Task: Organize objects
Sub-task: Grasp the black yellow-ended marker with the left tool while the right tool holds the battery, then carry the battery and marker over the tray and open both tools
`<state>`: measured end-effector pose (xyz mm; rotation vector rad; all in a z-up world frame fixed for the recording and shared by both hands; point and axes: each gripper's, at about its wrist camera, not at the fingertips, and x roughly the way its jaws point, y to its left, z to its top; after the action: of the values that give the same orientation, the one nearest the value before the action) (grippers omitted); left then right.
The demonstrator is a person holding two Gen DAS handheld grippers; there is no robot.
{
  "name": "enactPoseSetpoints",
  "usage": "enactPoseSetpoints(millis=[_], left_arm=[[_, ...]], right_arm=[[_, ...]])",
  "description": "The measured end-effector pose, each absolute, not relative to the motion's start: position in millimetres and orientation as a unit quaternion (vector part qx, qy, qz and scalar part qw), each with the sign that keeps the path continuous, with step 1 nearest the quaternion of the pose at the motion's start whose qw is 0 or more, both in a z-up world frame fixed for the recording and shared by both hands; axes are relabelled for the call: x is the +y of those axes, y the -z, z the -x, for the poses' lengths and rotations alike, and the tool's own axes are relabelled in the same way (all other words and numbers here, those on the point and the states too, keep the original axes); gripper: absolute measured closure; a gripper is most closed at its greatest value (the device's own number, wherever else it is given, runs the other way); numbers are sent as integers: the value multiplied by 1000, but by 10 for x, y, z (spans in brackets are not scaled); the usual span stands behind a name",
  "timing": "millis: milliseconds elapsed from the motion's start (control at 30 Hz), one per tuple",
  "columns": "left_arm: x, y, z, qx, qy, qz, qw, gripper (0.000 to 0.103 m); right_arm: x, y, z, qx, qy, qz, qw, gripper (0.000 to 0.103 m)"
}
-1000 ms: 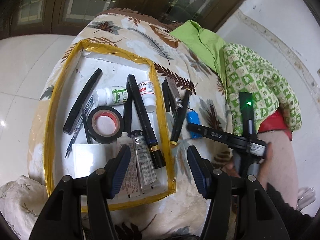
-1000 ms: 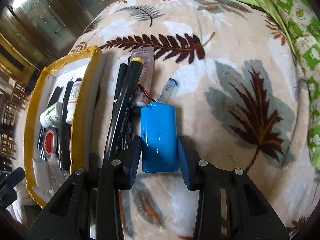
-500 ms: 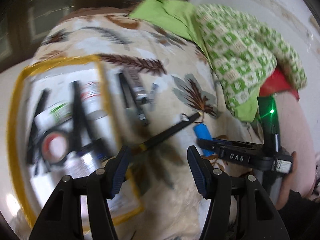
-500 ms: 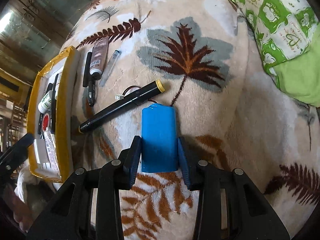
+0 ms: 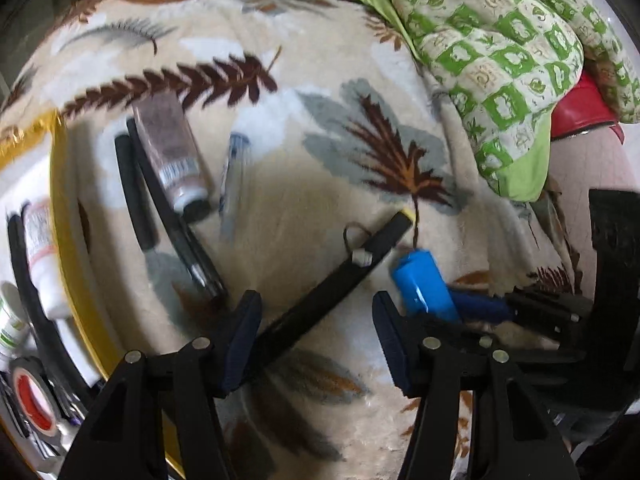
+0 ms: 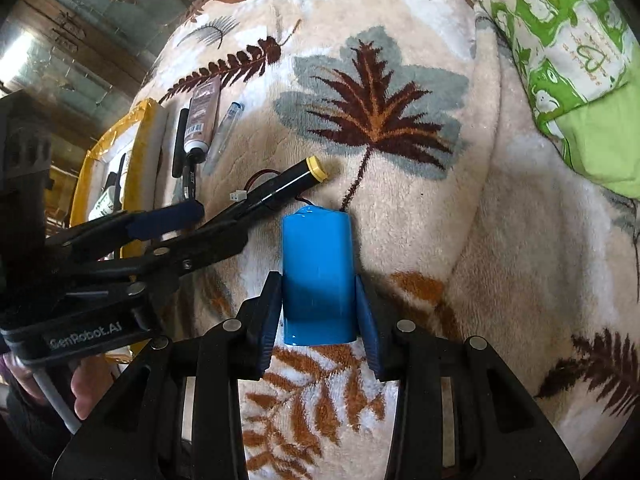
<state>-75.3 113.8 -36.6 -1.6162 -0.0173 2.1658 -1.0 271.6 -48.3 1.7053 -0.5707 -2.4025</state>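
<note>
My right gripper (image 6: 318, 300) is shut on a blue battery pack (image 6: 318, 272), held low over the leaf-print blanket; the pack also shows in the left wrist view (image 5: 424, 288). My left gripper (image 5: 316, 336) is open and straddles the near end of a black marker with a yellow cap (image 5: 340, 280), which lies on the blanket. The marker shows in the right wrist view (image 6: 280, 188) beside the left gripper (image 6: 180, 232). The battery's wire and white plug (image 5: 360, 256) lie across the marker.
A yellow-rimmed white tray (image 5: 64, 216) at the left holds bottles, pens and a tape roll (image 5: 32, 404). A brown tube (image 5: 172, 156), black pens (image 5: 132, 184) and a clear pen (image 5: 234, 176) lie on the blanket. Green cloth (image 5: 500, 40) lies at the right.
The left gripper swung from over the tray to the right and closed in on the marker. The right gripper carried the battery toward me, and the marker turned and slid along.
</note>
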Motion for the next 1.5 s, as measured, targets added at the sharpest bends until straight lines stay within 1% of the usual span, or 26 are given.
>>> enactPoseSetpoints(millis=[67,100,133,167,233,367,533,567,600,633,667,767,900,1067,1200,1400,1433,1500], left_arm=[[1177,370,667,23,-790,573,216,55],[1204,377,632,38,-790,574,213,68],[1223,377,627,50,-790,575,208,78],[1231,371,609,53,-789,576,207,79],[1257,355,550,50,-784,577,221,86],[1308,333,359,81,-799,560,205,87],[1260,332,166,39,-798,567,203,89],[1269,336,147,29,-797,569,201,90],[1268,332,109,14,-796,570,204,90],[1271,326,82,-1,-795,570,208,90],[1248,295,31,-24,-793,569,215,90],[1236,194,-76,-46,-790,567,229,90],[1184,2,-200,-45,-790,569,224,90],[904,-289,-383,-70,-799,556,219,90],[659,-442,-519,-89,-813,539,200,90],[-102,-493,-583,-209,-832,488,158,90],[-211,-516,-592,-221,-836,480,151,90],[-379,-555,-601,-232,-844,464,134,90]], right_arm=[[2732,500,29,-197,795,-569,71,67],[2741,504,41,-201,794,-569,72,67],[2751,508,52,-205,792,-570,73,67],[2750,513,58,-206,791,-571,73,67],[2742,513,68,-205,791,-572,72,67],[2710,513,98,-196,789,-578,69,67],[2645,522,146,-181,789,-584,57,66],[2616,519,146,-176,790,-585,55,64],[2586,513,150,-166,791,-587,51,64],[2560,500,153,-156,792,-588,46,67],[2551,488,150,-155,792,-589,44,67],[2597,484,125,-179,783,-594,44,67],[2614,464,33,-193,773,-602,43,67],[2554,493,-87,-191,756,-624,52,67],[2382,515,-121,-140,760,-633,50,67],[2201,530,-83,-88,775,-626,25,67],[2199,509,-97,-90,775,-625,20,67],[2248,443,-125,-121,774,-621,23,68]])
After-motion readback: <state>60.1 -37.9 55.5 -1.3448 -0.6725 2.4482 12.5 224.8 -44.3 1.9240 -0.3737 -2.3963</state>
